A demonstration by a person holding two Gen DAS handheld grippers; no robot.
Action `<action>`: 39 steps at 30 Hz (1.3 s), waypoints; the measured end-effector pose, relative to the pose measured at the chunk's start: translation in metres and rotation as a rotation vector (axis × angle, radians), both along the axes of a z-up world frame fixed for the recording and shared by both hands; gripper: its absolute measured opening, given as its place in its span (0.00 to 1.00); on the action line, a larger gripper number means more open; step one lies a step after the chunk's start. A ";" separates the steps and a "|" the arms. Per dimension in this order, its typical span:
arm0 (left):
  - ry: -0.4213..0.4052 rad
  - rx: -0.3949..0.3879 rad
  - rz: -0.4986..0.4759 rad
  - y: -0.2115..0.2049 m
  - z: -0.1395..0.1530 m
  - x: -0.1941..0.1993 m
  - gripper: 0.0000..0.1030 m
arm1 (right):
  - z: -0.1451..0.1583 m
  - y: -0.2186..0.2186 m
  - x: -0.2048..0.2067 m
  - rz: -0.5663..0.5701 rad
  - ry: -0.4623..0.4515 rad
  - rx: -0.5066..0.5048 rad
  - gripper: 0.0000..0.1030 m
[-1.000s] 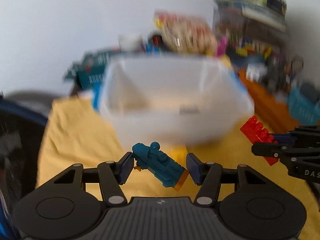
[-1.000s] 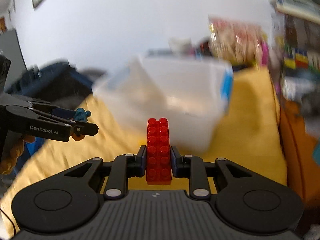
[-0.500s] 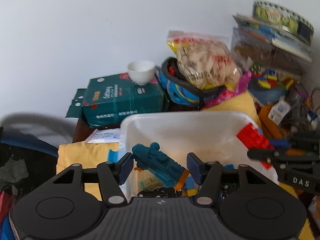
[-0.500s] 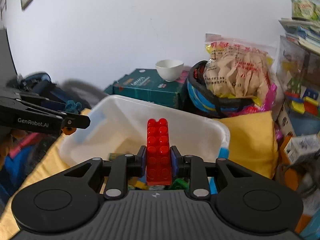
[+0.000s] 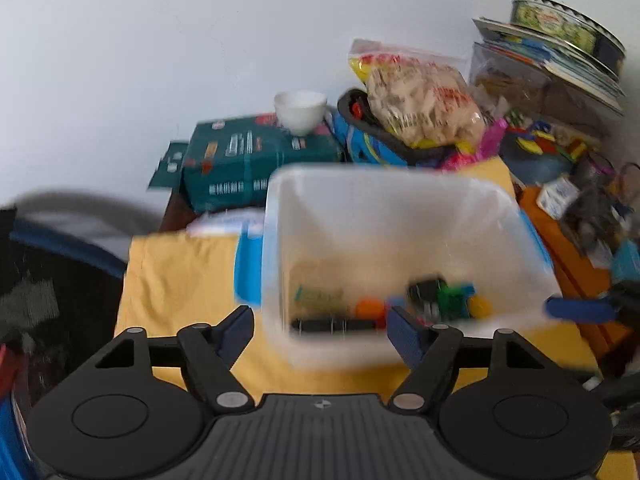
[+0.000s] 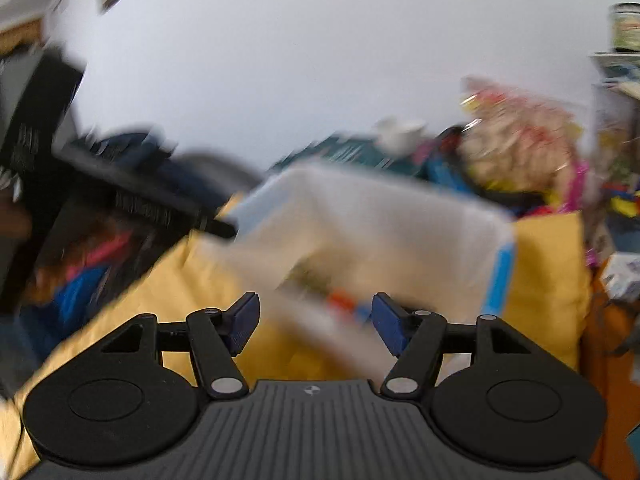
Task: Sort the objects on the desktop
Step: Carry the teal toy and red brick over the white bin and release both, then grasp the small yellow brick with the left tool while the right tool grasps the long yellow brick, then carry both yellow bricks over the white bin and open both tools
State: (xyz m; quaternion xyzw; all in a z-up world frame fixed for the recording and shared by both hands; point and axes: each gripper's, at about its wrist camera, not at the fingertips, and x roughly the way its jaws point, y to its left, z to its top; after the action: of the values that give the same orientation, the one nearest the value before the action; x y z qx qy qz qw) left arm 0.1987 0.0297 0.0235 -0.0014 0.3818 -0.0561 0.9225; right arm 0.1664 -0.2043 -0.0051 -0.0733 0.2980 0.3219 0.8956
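Observation:
A white translucent plastic bin stands on a yellow cloth. Several small toys and bricks lie blurred on its floor. My left gripper is open and empty, just in front of the bin's near wall. My right gripper is open and empty, in front of the bin. The right gripper's blue fingertip shows at the right edge of the left wrist view. The left gripper's black finger shows at the left of the right wrist view. Both views are motion-blurred.
Behind the bin are a green box with a white bowl on it, a snack bag in a dark basket, and stacked books and a tin at the right. Dark bags lie left of the cloth.
Both grippers have opened. The teal toy figure has left the left gripper and the red brick has left the right gripper. Both grippers have pulled back from over the bin.

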 end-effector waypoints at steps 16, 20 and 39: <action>0.133 0.064 -0.064 -0.036 -0.084 -0.027 0.74 | -0.109 0.024 0.020 -0.038 0.191 -0.157 0.24; 0.120 0.081 -0.102 -0.063 -0.096 -0.008 0.74 | -0.092 -0.019 0.006 -0.126 0.192 -0.091 0.24; 0.062 0.072 -0.109 -0.073 -0.098 -0.011 0.36 | -0.058 -0.063 -0.039 -0.203 0.188 0.047 0.24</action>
State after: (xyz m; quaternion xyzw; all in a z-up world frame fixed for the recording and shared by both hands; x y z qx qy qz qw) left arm 0.1875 -0.0430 -0.0750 0.0507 0.4115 -0.0922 0.9053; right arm 0.1269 -0.2675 -0.0635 0.0085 0.3790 0.2420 0.8932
